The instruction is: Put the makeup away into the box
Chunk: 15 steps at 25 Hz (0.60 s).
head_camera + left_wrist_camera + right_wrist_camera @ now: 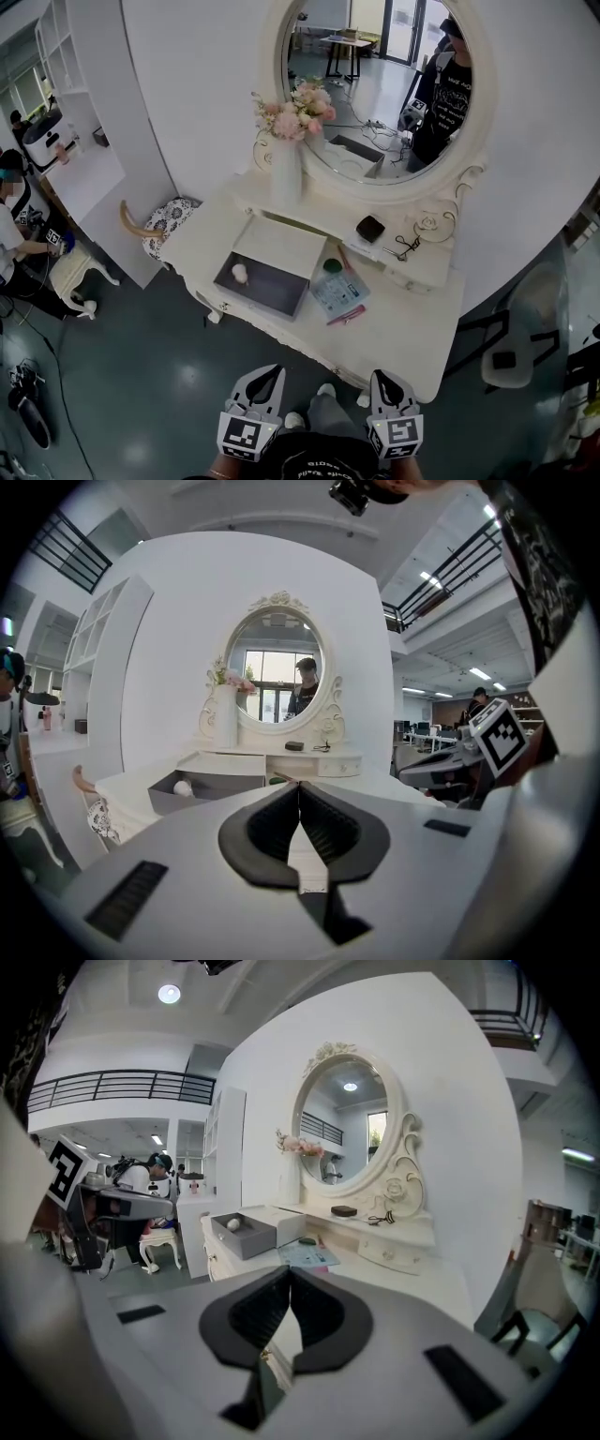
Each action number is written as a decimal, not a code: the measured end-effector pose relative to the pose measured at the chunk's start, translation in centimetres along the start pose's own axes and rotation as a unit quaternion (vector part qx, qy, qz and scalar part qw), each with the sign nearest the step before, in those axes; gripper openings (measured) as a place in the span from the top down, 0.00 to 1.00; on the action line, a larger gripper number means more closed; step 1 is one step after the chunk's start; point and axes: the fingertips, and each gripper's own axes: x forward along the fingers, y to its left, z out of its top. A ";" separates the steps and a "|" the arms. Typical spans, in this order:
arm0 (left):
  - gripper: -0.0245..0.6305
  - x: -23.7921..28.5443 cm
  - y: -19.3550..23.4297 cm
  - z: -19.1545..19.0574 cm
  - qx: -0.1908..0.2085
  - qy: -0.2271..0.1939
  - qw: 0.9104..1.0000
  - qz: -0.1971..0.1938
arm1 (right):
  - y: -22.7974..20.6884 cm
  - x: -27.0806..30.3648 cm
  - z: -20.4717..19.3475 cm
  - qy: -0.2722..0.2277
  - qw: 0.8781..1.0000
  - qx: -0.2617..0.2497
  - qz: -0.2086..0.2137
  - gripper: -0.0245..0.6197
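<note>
Your left gripper (265,377) (298,786): jaws pressed together, nothing btwn them, low at the near edge, well short of the table (403,342); ahead of it sits the open grey box (274,284), w/ one pale egg-shaped sponge (240,273) already inside at its left end; just right of the box lies a leaflet (339,294), a small green round item (332,266) on its far corner, a pink stick (347,316) at its near edge, long axis roughly crosswise to you; farther back on the raised shelf, a black compact (370,228) and a wire tool (403,247), prob. a lash curler.

Your right gripper (384,379) (289,1270): also closed and empty; I'd judge it nearer the loose makeup, which lies ahead and slightly left of it, so it should open first.

Surface: white, glossy, prob. slippery; a vase (286,169) and oval mirror (375,84) stand behind; a stool (167,220) and a seated person (11,230) are off to the left.
</note>
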 end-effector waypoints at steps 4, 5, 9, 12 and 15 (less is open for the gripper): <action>0.94 1.3 0.7 0.3 -0.009 0.003 1.000 0.015 | -1.3 1.5 1.0 -0.001 1.000 -0.019 0.007 0.95; 0.94 1.6 0.8 0.3 -0.012 0.004 1.000 0.019 | -1.6 1.9 1.2 -0.001 1.000 -0.026 0.011 0.95; 0.94 3.2 0.9 0.9 -0.013 0.004 1.000 0.028 | -2.6 3.6 2.1 0.002 0.999 -0.044 0.026 0.95; 0.94 4.1 1.1 1.2 -0.017 0.003 0.999 0.038 | -3.2 4.8 2.5 0.006 0.998 -0.055 0.038 0.95; 0.94 5.0 1.5 1.7 -0.012 0.004 0.999 0.043 | -3.6 6.0 2.9 0.005 0.998 -0.050 0.050 0.95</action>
